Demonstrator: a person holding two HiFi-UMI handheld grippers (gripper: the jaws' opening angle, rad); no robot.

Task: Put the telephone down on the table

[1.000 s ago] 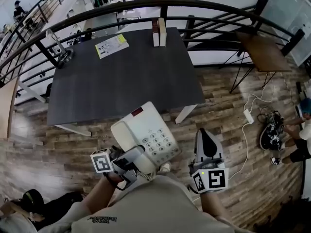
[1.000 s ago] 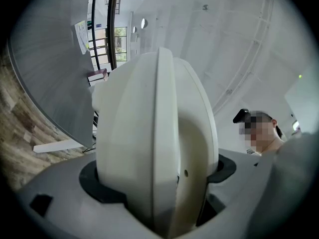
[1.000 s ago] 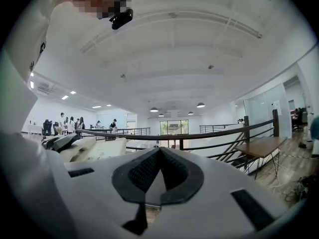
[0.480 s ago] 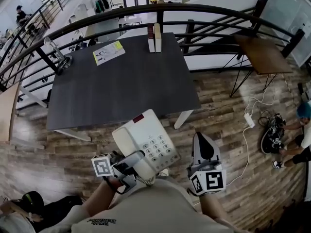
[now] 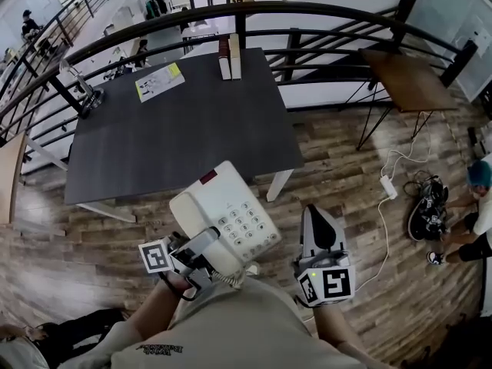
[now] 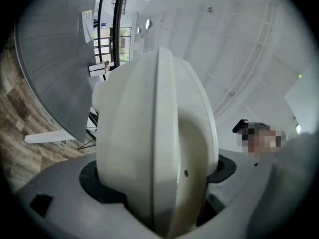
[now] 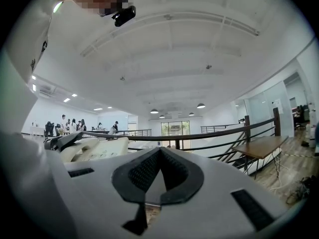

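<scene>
Clamping the near end of the telephone [image 5: 227,214], the left gripper [image 5: 201,246] holds it mid-air over the plank floor [image 5: 338,175], short of the dark matte table [image 5: 177,129], keypad up, likely for a flat set-down; smooth cream plastic, rounded handset; right gripper [image 5: 317,225] jaws pressed together, empty, kept aside

A dark grey table [image 5: 177,129] fills the upper left of the head view, standing on a wood-plank floor [image 5: 346,206]. A curved black railing [image 5: 307,10] runs behind it along the top. A small brown side table [image 5: 411,79] stands at the upper right. In the right gripper view, round lamps [image 7: 200,105] glow under a white ceiling [image 7: 174,49].
</scene>
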